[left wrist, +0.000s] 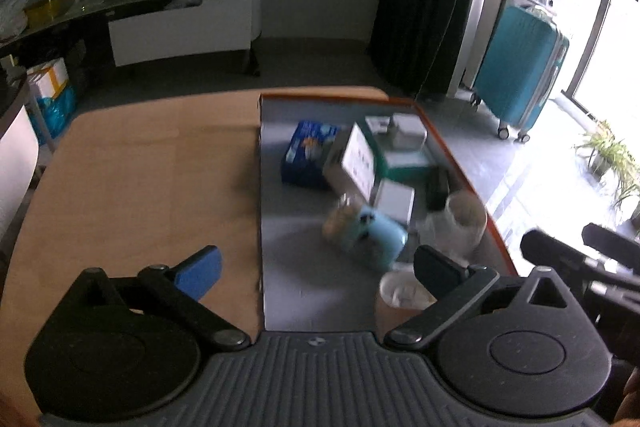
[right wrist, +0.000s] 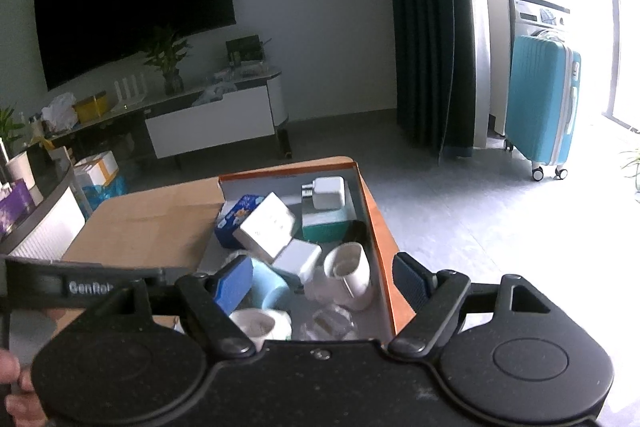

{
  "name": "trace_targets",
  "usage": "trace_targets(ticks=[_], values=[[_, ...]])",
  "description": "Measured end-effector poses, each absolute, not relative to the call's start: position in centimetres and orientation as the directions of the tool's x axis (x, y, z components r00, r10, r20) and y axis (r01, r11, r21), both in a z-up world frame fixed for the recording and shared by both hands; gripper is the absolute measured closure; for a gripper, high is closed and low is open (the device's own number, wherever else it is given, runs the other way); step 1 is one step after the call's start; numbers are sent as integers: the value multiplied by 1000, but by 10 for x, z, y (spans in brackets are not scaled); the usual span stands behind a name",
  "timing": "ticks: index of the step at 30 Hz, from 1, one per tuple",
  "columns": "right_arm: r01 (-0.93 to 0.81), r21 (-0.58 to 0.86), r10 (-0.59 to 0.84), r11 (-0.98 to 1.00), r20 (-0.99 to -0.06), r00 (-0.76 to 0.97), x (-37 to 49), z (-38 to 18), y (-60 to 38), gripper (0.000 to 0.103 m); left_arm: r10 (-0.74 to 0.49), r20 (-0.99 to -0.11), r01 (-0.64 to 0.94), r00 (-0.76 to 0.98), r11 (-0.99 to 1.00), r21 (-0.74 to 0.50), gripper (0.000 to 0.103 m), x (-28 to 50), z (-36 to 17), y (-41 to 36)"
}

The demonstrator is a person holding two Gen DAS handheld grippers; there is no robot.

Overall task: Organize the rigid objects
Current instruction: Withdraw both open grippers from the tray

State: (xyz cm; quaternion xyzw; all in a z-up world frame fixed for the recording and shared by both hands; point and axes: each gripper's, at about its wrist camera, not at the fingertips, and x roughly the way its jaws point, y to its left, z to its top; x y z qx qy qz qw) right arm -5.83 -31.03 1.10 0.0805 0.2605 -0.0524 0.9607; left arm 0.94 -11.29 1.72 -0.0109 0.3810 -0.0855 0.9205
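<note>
An orange-rimmed box (left wrist: pixel 332 98) (right wrist: pixel 380 239) with a grey floor sits on the right part of a wooden table (left wrist: pixel 140 167) (right wrist: pixel 152 223). Inside lie a dark blue carton (left wrist: pixel 308 151) (right wrist: pixel 234 217), a white carton (left wrist: pixel 356 159) (right wrist: pixel 266 223), a teal box (left wrist: pixel 404 163) (right wrist: pixel 328 227), a white adapter (left wrist: pixel 408 133) (right wrist: pixel 328 193), a light blue cup (left wrist: pixel 380 233) (right wrist: pixel 270 285) and a white mug (right wrist: pixel 350 275). My left gripper (left wrist: pixel 318 271) hovers open over the box's near left edge, holding nothing. My right gripper (right wrist: pixel 322 283) stands open above the cups, not touching any.
A teal suitcase (left wrist: pixel 520 75) (right wrist: pixel 540 99) stands on the grey floor at the right by a dark curtain (right wrist: pixel 432 27). A low white TV stand (left wrist: pixel 180 27) (right wrist: pixel 216 119) lines the far wall. The left gripper's body (right wrist: pixel 80 285) crosses the right wrist view.
</note>
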Motion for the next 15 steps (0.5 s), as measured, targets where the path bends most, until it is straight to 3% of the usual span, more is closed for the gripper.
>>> trace_targets(ticks=[15], values=[[173, 125, -82, 977, -527, 846, -89, -2, -311, 11, -163, -709, 152, 686, 985, -79, 0, -28, 0, -122]])
